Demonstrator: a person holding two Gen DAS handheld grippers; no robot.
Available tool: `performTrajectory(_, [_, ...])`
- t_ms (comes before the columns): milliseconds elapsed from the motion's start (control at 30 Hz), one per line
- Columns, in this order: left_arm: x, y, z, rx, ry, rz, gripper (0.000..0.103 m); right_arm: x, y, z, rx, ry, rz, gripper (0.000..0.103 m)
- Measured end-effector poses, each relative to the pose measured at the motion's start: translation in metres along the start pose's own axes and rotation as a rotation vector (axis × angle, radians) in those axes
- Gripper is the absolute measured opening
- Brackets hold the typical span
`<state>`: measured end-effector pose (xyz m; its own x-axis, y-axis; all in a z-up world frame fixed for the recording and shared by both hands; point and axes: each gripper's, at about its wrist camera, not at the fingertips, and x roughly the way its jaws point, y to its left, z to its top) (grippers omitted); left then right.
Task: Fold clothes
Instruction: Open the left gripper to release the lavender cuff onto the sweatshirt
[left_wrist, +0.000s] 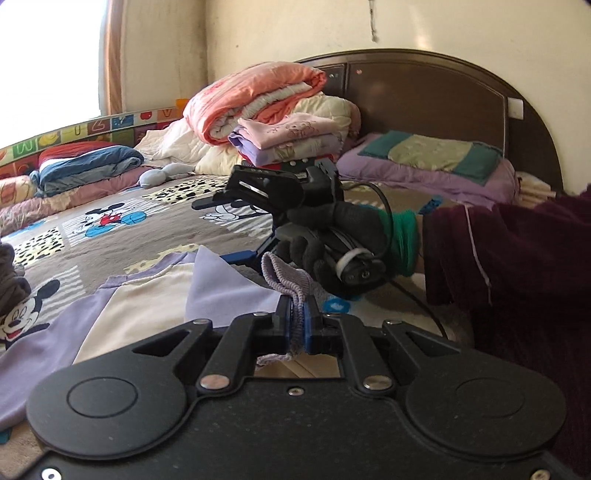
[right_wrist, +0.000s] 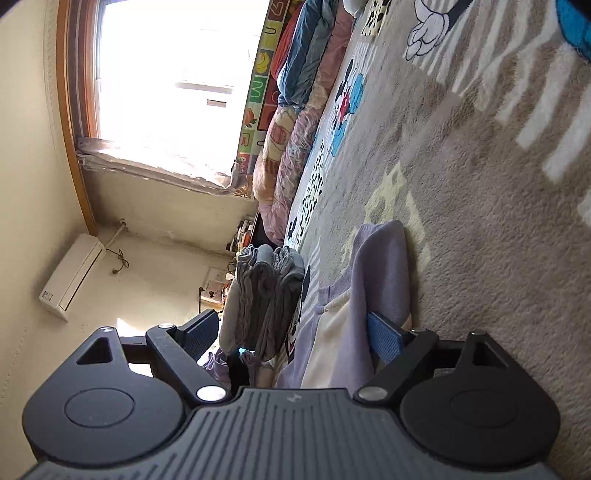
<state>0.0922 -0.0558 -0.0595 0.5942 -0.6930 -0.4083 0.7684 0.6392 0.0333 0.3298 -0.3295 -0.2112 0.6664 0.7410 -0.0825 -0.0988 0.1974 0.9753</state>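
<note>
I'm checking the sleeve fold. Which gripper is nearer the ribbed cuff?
Left. The left gripper is shut on the cuff, pinching it between its pads. The right gripper is open, turned sideways over the shirt, apart from the cuff.

Folded quilts (left_wrist: 255, 99) stacked against a dark wooden headboard (left_wrist: 424, 92), window (right_wrist: 173, 85) bright.

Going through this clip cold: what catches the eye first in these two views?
The left gripper, low in its own view, is shut on a ribbed lilac cuff of the lilac-and-cream top spread on the Mickey Mouse blanket. Just beyond, a gloved hand holds the right gripper, open over the same top.
</note>
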Motion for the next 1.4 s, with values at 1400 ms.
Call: performTrajectory(1400, [0.03, -0.003, -0.029, -0.173, 0.125, 0.004, 0.038, -0.091, 0.101, -0.069, -0.695, -0.038, -0.172, 0.067])
